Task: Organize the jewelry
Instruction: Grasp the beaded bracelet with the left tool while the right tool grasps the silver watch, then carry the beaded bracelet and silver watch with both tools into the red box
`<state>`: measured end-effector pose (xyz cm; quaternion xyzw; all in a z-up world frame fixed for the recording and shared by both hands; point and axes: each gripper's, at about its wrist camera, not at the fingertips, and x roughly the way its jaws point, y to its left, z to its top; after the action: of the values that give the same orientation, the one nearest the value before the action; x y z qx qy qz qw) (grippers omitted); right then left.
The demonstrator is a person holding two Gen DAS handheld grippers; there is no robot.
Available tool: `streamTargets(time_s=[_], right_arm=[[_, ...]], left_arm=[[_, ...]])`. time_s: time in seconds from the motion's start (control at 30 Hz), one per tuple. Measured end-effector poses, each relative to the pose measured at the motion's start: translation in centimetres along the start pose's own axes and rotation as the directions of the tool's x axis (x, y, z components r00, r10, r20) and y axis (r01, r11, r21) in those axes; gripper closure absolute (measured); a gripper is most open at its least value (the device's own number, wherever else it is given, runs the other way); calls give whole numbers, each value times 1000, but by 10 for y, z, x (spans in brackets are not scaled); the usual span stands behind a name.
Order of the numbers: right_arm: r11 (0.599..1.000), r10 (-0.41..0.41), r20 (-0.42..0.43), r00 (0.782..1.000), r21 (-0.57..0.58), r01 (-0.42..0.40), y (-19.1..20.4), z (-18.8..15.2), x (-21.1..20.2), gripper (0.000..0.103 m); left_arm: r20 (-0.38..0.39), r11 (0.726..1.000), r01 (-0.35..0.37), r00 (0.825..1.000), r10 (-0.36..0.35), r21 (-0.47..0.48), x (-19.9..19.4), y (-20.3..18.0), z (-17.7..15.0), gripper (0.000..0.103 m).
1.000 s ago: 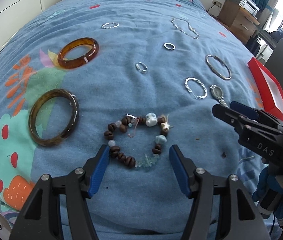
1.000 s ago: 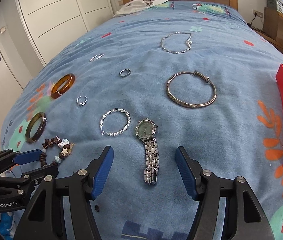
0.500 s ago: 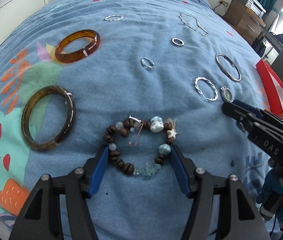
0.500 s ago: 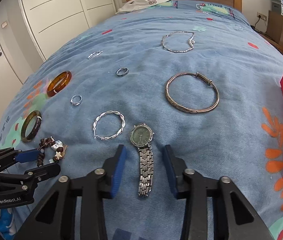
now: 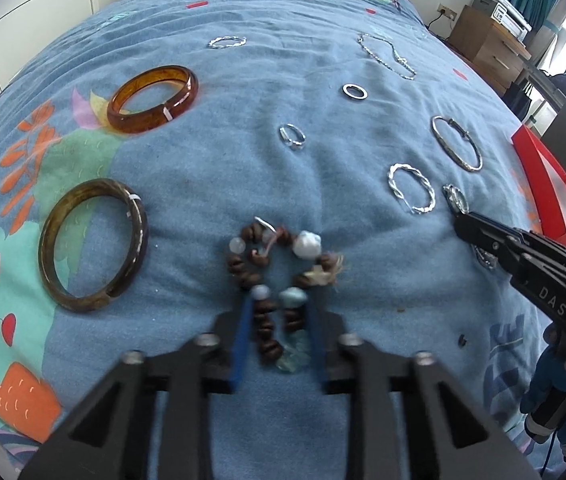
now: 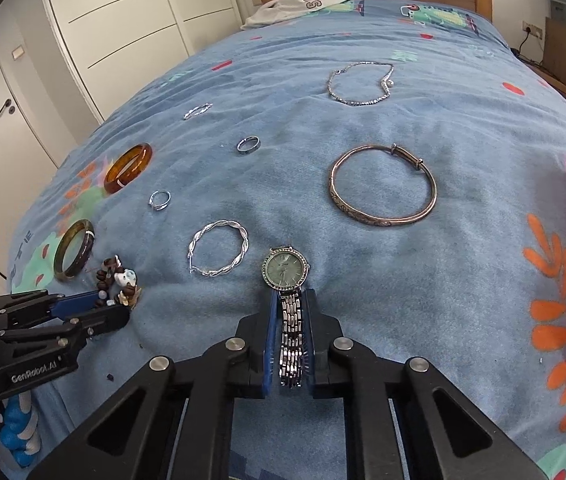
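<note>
We see the left tool (image 5: 279, 320) with its jaws closing on the near end of the beaded bracelet (image 5: 279, 280), pinching the loop narrow where it lies on the blue bed cover (image 5: 223, 184). The right tool (image 6: 289, 320) has its jaws closing on the metal strap of the wristwatch (image 6: 286, 274), whose green dial lies just beyond the fingertips. The twisted silver hoop (image 6: 219, 252) lies just beside the watch, and the amber bangle (image 5: 153, 98) lies well apart.
</note>
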<state>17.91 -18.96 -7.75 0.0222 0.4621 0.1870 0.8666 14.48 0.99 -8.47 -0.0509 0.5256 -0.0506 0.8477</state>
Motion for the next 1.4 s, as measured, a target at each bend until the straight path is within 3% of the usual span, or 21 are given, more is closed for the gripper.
streamTargets(time_s=[0.17,0.53,0.57,0.6,1.03,1.13,1.2,1.27,1.4], right_arm=[[1000,19,8,1000,13,-20,-1,-4,-8,91],[999,35,62,997,39,-37,-7,-17,-47,92],[999,35,68,997,39,-38,-7,-18,-52,93],[998,37,73,997,39,-40,-8,-19,-56,103],[998,15,83,996,52,-19,-9,-37,-74,103],[996,4,89,996,94,-12,-14,-41,-70,98],[992,6,93,996,126,-18,-18,-41,-67,70],[989,8,94,995,149,-22,-22,-39,-63,55],[978,53,71,996,197,-66,-28,-34,-48,54]], left_arm=[[27,1000,4,1000,-4,16,-8,-5,-2,92],[92,999,21,995,-24,35,-39,-27,-6,92],[97,999,24,995,-28,37,-42,-29,-6,92],[102,999,28,994,-31,39,-46,-31,-7,92],[153,999,14,988,-22,53,-84,-39,-17,92],[158,998,15,987,-24,59,-87,-38,-19,92],[159,998,15,987,-24,57,-87,-37,-18,92],[158,999,15,987,-22,49,-85,-34,-17,92],[161,1000,14,987,-18,27,-83,-27,-13,92]])
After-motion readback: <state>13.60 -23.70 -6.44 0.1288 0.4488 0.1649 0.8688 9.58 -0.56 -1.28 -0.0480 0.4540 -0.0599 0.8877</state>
